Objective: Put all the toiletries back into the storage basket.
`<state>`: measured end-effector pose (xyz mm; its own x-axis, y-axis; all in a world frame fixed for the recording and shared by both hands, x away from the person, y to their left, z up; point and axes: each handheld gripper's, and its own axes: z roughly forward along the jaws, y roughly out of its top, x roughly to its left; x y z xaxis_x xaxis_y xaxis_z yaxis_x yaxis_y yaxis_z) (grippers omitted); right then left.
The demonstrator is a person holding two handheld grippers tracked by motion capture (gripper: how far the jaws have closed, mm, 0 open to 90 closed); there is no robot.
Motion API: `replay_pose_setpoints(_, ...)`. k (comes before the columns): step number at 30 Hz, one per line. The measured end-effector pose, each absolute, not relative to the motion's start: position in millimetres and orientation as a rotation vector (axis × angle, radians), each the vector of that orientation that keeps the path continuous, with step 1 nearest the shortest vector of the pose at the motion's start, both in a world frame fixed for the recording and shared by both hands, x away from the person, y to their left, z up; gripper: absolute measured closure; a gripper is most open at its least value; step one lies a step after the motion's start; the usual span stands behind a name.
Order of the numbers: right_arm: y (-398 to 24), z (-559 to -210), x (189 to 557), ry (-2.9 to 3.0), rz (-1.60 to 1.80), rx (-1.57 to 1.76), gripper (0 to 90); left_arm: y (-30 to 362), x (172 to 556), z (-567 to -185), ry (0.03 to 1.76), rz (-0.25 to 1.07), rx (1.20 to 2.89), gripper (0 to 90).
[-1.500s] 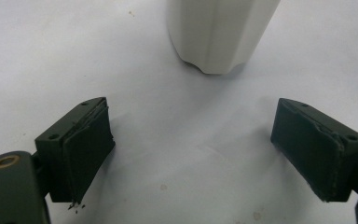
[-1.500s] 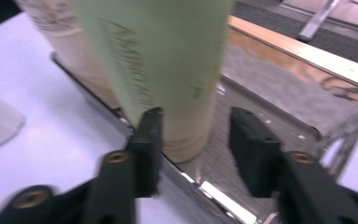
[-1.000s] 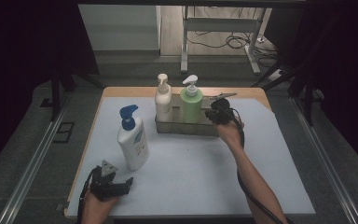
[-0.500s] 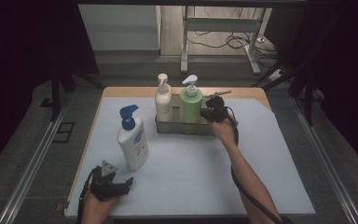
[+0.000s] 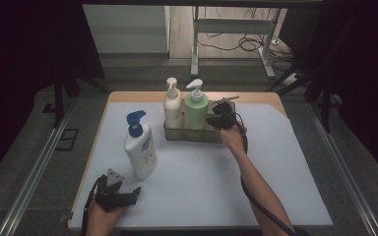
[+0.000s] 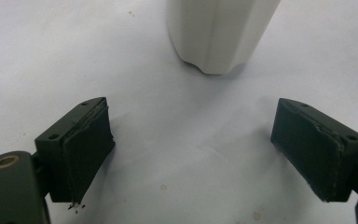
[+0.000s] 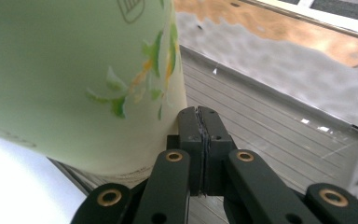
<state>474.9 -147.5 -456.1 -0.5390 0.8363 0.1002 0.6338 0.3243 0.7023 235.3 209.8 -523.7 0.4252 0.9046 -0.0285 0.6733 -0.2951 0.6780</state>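
right gripper (image 5: pixel 216 121), jaws pressed together on nothing, nudges the green bottle (image 5: pixel 196 110) in the tray (image 5: pixel 192 134) at twelve o'clock; a harder shove could topple it; left gripper (image 5: pixel 134 193) idles released at seven o'clock.

Dim room, evenly lit white table (image 5: pixel 202 182) with soft shadows; close green bottle (image 7: pixel 74 70) blurred.

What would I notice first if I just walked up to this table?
Probably the three pump bottles: a tall white bottle with a blue pump standing alone on the white mat, and a cream bottle and a green bottle side by side in a clear tray at the back. The right gripper, jaws shut, sits right beside the green bottle; the left gripper waits open near the front edge.
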Motion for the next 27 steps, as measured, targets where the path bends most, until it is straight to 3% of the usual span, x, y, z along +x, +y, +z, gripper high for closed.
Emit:
replay_pose_setpoints(19, -135.2, -455.6, 470.9, 2.312, 1.012, 1.304, 89.2, 209.8, 235.4, -523.6, 1.328, 0.484, 2.065, 11.9)
replay_pose_setpoints(27, -141.9, -455.3, 469.2, 2.326, 1.015, 1.284, 78.0, 209.8, 235.2, -523.7, 1.327, 0.485, 2.065, 11.9)
